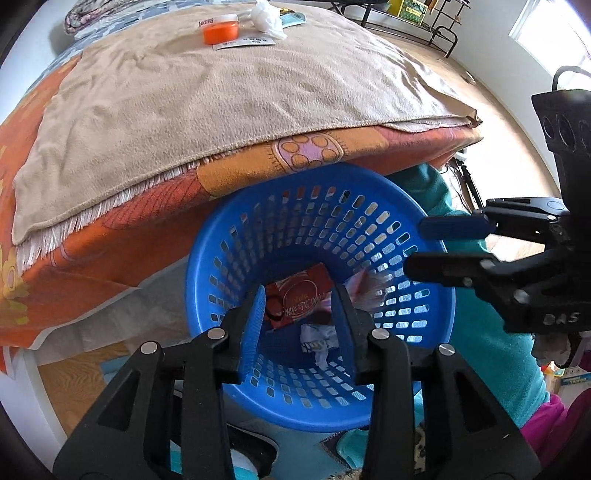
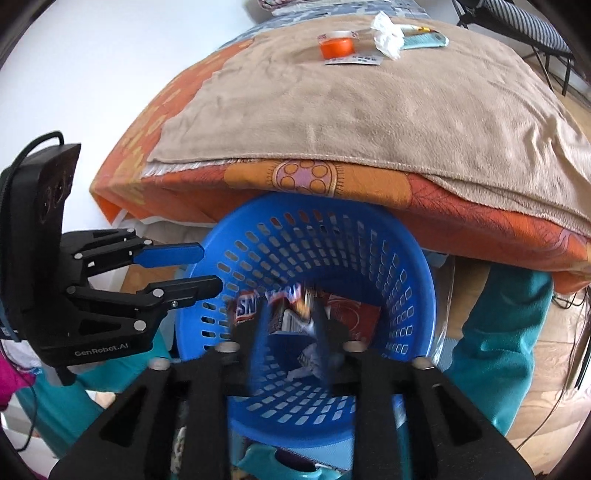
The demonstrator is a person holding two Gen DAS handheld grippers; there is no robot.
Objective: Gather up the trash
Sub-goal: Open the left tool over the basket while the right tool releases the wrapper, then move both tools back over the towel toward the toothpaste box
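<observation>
- Looking across the upper half of both views, I see the bed (image 1: 229,96) under a tan blanket (image 2: 369,110), wide and flat, which is why the leftover trash sits there.
- I keep the blue basket (image 1: 436,317) at lower centre, tucked against the bed's edge, so drops are short.
- My left gripper (image 1: 299,317) hangs over the basket mouth, jaws apart, nothing between them; a red wrapper (image 1: 299,295) lies at the bottom.
- My right gripper (image 2: 291,332) stands parted too; a candy wrapper (image 2: 258,306), blurred, looks to be falling in.
- Top of frame: an orange tub (image 1: 220,32) and white crumpled tissue (image 1: 267,18) are not yet collected.
</observation>
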